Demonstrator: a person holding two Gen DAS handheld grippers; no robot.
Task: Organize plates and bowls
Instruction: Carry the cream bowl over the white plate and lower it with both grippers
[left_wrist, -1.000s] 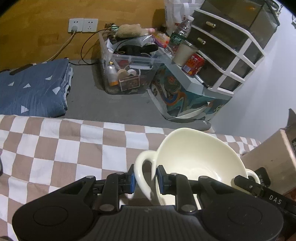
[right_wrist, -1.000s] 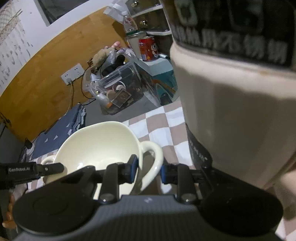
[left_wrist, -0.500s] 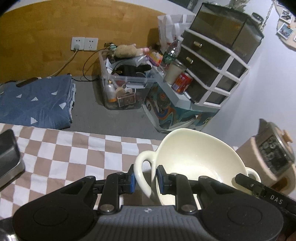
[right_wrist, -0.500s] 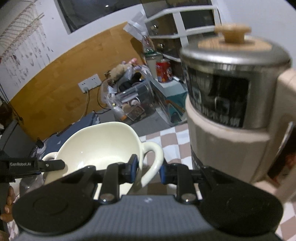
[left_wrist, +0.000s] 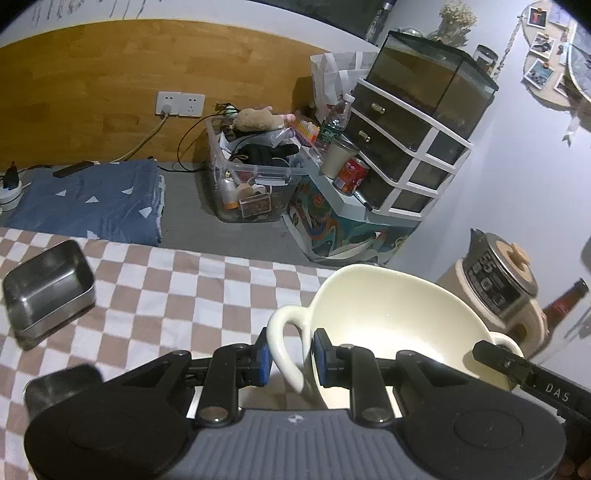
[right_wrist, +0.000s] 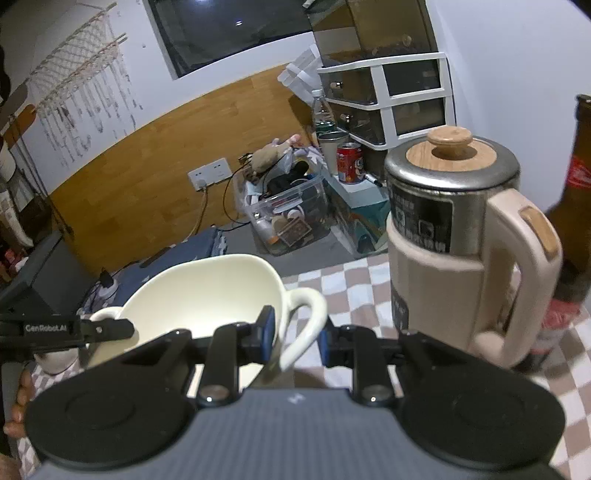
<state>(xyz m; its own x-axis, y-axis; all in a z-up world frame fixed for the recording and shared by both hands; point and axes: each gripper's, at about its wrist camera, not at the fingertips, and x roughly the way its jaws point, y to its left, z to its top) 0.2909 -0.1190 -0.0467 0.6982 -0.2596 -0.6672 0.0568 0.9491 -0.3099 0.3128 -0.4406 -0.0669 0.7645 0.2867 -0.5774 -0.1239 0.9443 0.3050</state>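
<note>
Above a brown-and-white checked tablecloth (left_wrist: 155, 291), a cream two-handled bowl (left_wrist: 391, 317) hangs between two hand-held grippers, clear of the cloth. Left gripper (left_wrist: 290, 356) pinches the bowl's left loop handle (left_wrist: 282, 341) between its blue-padded fingers (left_wrist: 263, 360); right gripper (right_wrist: 295, 338) clamps the opposite handle (right_wrist: 308, 321) in the same way (each tool's black tip also shows at the far rim in the other's view). The bowl sits upright and looks empty inside. Near the bowl's right side stands a beige electric kettle (right_wrist: 454, 254) with a wooden-knobbed lid, and a brown glass bottle (right_wrist: 576, 206) rises just behind the kettle. Well to the left on the cloth rests a rectangular steel container (left_wrist: 48, 288), with a second dark one (left_wrist: 62, 384) nearer the camera, partly hidden. Beyond the table's far edge are a clear storage bin (left_wrist: 255, 184), a red can (left_wrist: 351, 179) and a white-framed drawer unit (left_wrist: 410, 147).
</note>
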